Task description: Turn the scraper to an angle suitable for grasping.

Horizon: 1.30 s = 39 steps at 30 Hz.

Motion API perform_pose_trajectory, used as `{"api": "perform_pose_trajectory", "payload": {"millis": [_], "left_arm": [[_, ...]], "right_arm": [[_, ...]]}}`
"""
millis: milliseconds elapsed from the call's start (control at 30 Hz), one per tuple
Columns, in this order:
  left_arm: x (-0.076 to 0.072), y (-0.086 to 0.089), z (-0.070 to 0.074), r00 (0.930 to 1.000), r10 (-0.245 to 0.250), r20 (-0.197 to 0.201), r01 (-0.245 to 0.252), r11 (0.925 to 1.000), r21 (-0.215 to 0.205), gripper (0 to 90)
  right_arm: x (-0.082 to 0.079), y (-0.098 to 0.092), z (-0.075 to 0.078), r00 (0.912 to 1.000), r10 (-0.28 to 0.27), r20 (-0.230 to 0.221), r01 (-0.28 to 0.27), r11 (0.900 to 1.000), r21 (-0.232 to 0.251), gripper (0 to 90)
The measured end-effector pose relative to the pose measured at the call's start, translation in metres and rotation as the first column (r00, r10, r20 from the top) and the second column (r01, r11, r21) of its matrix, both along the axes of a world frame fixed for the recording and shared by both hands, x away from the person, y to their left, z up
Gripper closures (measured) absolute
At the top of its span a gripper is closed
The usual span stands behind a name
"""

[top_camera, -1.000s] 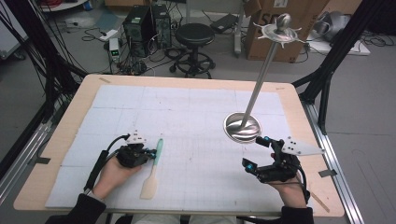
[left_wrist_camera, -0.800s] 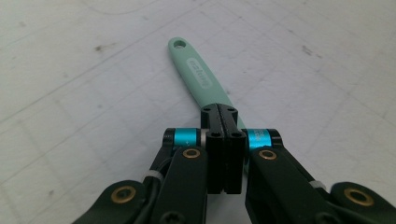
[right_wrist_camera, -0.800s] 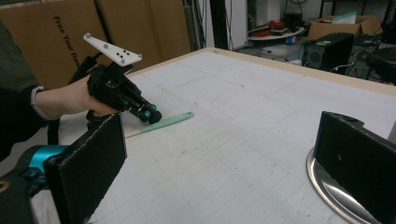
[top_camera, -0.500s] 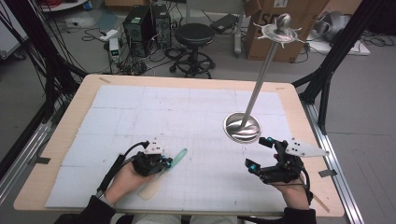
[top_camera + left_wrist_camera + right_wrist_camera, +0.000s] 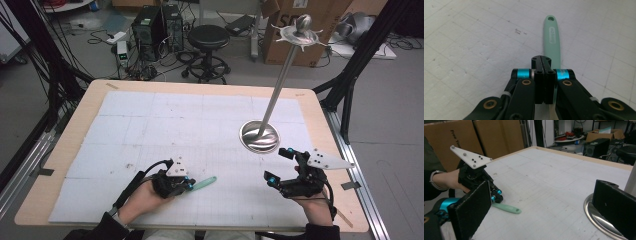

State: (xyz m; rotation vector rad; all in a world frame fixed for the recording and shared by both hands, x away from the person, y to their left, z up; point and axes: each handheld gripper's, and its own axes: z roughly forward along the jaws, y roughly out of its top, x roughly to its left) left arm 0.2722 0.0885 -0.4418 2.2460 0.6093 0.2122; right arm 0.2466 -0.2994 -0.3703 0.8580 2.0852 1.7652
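Observation:
A spatula with a mint green handle [image 5: 204, 183] [image 5: 551, 37] [image 5: 507, 208] lies low over the white gridded mat [image 5: 200, 120], handle end toward the right. My left gripper [image 5: 187, 184] [image 5: 541, 60] is shut on it near the blade end; its jaws sit pressed together over the handle. The right gripper view also catches that left gripper [image 5: 495, 196] with the hand behind it. My right gripper [image 5: 277, 165] [image 5: 541, 205] is open and holds nothing, close in front of the stand's round base [image 5: 259, 136] [image 5: 599, 217].
A metal stand with a slanted pole [image 5: 280, 80] and a spiked disc top [image 5: 300, 32] rises from the mat's right half. Beyond the wooden table edge [image 5: 200, 85] are a stool [image 5: 209, 37], computers and cardboard boxes [image 5: 295, 30].
The left gripper has carried the spatula to the right and turned it, so the handle now points right instead of away. The right gripper has stayed put.

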Motion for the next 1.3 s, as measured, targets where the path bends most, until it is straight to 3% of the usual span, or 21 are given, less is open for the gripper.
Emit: {"api": "perform_pose_trajectory", "payload": {"millis": [133, 400, 633, 733, 800, 833, 867, 900, 933, 1033, 1167, 1300], "left_arm": [[-0.004, -0.004, 0.000, 0.9991, -0.043, 0.002, 0.043, 0.9991, 0.002, 89.8], [-0.004, -0.003, 0.001, 0.9977, -0.067, 0.005, 0.067, 0.9976, -0.015, 89.7], [-0.004, 0.013, 0.024, 0.9949, -0.061, 0.080, 0.069, 0.9934, -0.091, 82.7], [-0.004, 0.024, 0.036, 0.9949, -0.048, 0.089, 0.061, 0.9856, -0.157, 80.4], [-0.005, 0.029, 0.042, 0.9953, -0.058, 0.078, 0.071, 0.9805, -0.183, 70.6], [-0.007, 0.032, 0.046, 0.9953, -0.062, 0.075, 0.075, 0.9794, -0.187, 70.6], [-0.007, 0.033, 0.048, 0.9949, -0.065, 0.077, 0.079, 0.9797, -0.184, 62.0], [-0.009, 0.035, 0.051, 0.9915, -0.068, 0.111, 0.088, 0.9783, -0.188, 62.0], [-0.009, 0.036, 0.053, 0.9884, -0.064, 0.138, 0.089, 0.9785, -0.186, 54.4], [-0.007, 0.040, 0.055, 0.9836, -0.016, 0.180, 0.047, 0.9845, -0.169, 41.2], [-0.007, 0.045, 0.054, 0.9880, -0.041, 0.149, 0.063, 0.9866, -0.150, 26.5], [-0.009, 0.044, 0.058, 0.9912, -0.087, 0.099, 0.102, 0.9823, -0.157, 22.8]], "right_arm": [[0.000, -0.001, 0.000, 1.0000, -0.001, 0.002, 0.001, 1.000, 0.002, 1.3], [0.000, -0.002, 0.000, 1.0000, 0.000, 0.003, 0.000, 1.000, -0.002, 1.4], [-0.001, -0.006, 0.001, 0.9999, -0.012, 0.010, 0.012, 1.000, 0.007, 1.4], [-0.002, -0.007, 0.002, 0.9999, -0.013, 0.007, 0.013, 1.000, 0.009, 1.4], [-0.001, -0.007, 0.002, 0.9999, -0.011, 0.009, 0.011, 1.000, 0.011, 1.4], [-0.001, -0.007, 0.002, 0.9999, -0.011, 0.009, 0.011, 1.000, 0.011, 1.4], [0.000, -0.007, 0.002, 0.9999, -0.012, 0.009, 0.012, 1.000, 0.010, 1.4], [0.000, -0.007, 0.002, 0.9999, -0.012, 0.009, 0.012, 1.000, 0.010, 1.4], [0.000, -0.006, 0.002, 0.9999, -0.008, 0.006, 0.008, 1.000, 0.010, 1.4], [0.000, -0.006, 0.003, 0.9999, -0.004, 0.011, 0.004, 1.000, 0.007, 1.4], [-0.001, -0.009, 0.006, 0.9998, -0.011, 0.018, 0.010, 1.000, 0.015, 1.4], [-0.001, -0.011, 0.005, 0.9997, -0.017, 0.018, 0.016, 1.000, 0.017, 1.3]]}}
